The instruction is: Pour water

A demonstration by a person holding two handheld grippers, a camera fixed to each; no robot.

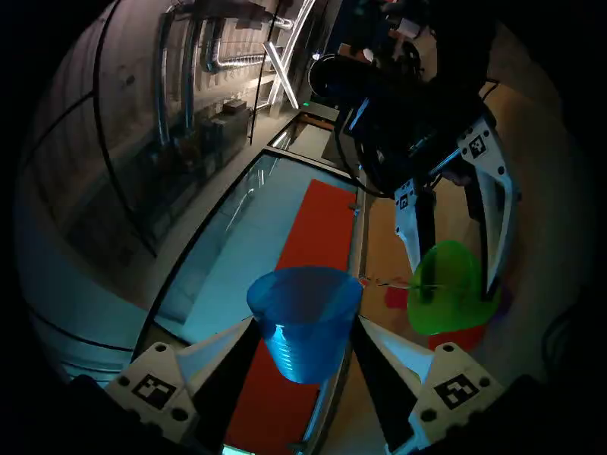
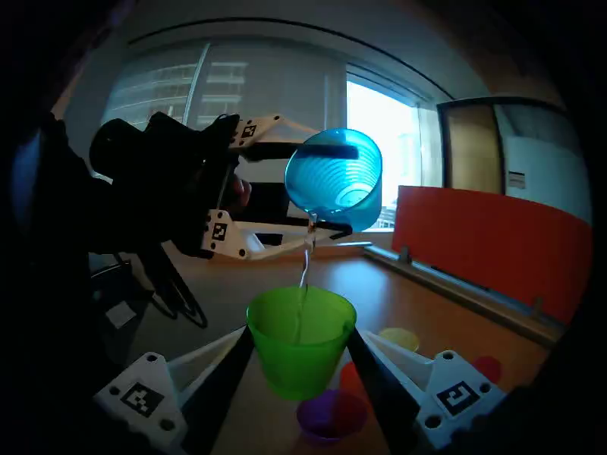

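My left gripper (image 1: 305,334) is shut on a blue plastic cup (image 1: 305,324), held tipped over. In the right gripper view the blue cup (image 2: 334,179) hangs tilted above and a thin stream of water (image 2: 306,258) falls from its lip into the green cup (image 2: 301,350). My right gripper (image 2: 300,356) is shut on this green cup and holds it upright. In the left gripper view the green cup (image 1: 448,288) sits between the other gripper's white fingers (image 1: 497,220), lower right of the blue cup.
A wooden table (image 2: 425,303) lies below, with a purple cup (image 2: 331,416), a yellow cup (image 2: 399,338) and red pieces (image 2: 486,368) on it. An orange partition (image 2: 493,243) runs along the table's edge. A window (image 2: 375,136) is behind. A hand (image 2: 241,191) holds the left gripper.
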